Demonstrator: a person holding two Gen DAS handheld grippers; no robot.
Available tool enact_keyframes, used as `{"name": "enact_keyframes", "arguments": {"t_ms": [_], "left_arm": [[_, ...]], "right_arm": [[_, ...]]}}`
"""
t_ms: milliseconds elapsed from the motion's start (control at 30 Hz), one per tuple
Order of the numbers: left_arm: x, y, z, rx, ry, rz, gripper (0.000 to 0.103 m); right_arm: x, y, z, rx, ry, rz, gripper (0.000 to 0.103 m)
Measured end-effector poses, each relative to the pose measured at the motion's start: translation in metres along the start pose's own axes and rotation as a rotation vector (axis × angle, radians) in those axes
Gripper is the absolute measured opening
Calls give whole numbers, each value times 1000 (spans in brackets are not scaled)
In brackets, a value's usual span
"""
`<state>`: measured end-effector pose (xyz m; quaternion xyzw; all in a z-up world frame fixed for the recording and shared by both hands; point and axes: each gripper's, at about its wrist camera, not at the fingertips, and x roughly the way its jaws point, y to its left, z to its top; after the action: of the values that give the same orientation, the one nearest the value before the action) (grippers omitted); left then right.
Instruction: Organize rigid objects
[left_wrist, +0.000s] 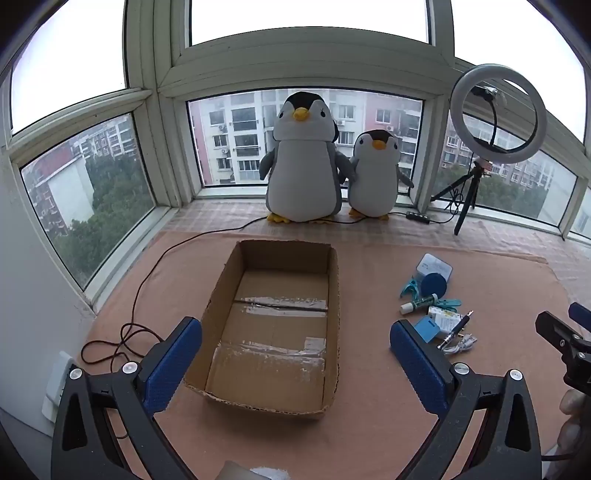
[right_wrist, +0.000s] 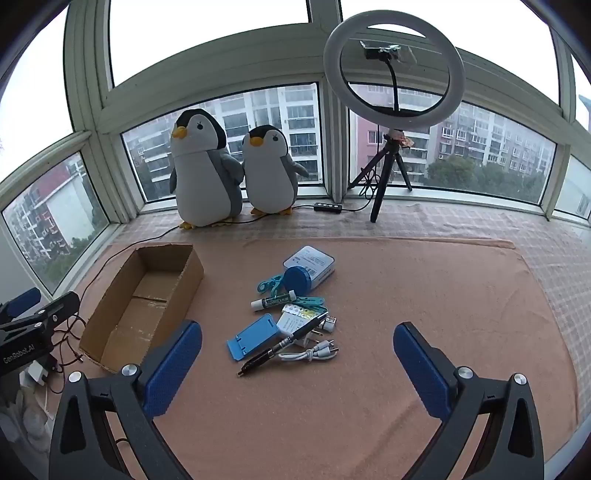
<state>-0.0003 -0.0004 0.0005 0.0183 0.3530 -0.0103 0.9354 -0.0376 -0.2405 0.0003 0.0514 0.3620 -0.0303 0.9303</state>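
Note:
An empty cardboard box (left_wrist: 277, 332) stands open on the peach cloth, right in front of my left gripper (left_wrist: 295, 328), whose blue pads stand wide apart with nothing between them. To the box's right lies a pile of small items: a white and blue case (right_wrist: 314, 264), a round blue lid (right_wrist: 297, 278), teal clips (right_wrist: 310, 301), a glue stick (right_wrist: 273, 299), a blue phone stand (right_wrist: 253, 338), a black pen (right_wrist: 284, 345) and a white cable (right_wrist: 310, 354). My right gripper (right_wrist: 298, 330) hovers open just short of the pile, holding nothing.
Two plush penguins (left_wrist: 306, 162) and a ring light on a tripod (right_wrist: 393, 74) stand on the window ledge behind the cloth. A dark cord (left_wrist: 125, 332) loops left of the box. Bare cloth (right_wrist: 443, 295) stretches right of the pile. Windows wall in the far side.

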Motion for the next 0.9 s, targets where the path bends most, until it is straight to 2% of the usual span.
{"name": "enact_keyframes", "arguments": {"t_ms": [400, 900], "left_arm": [[0, 5, 0, -12, 1, 1, 103], [3, 3, -2, -9, -5, 9, 103]], "right_arm": [[8, -8, -2, 4, 16, 0, 103], [4, 1, -1, -4, 19, -2, 103]]}}
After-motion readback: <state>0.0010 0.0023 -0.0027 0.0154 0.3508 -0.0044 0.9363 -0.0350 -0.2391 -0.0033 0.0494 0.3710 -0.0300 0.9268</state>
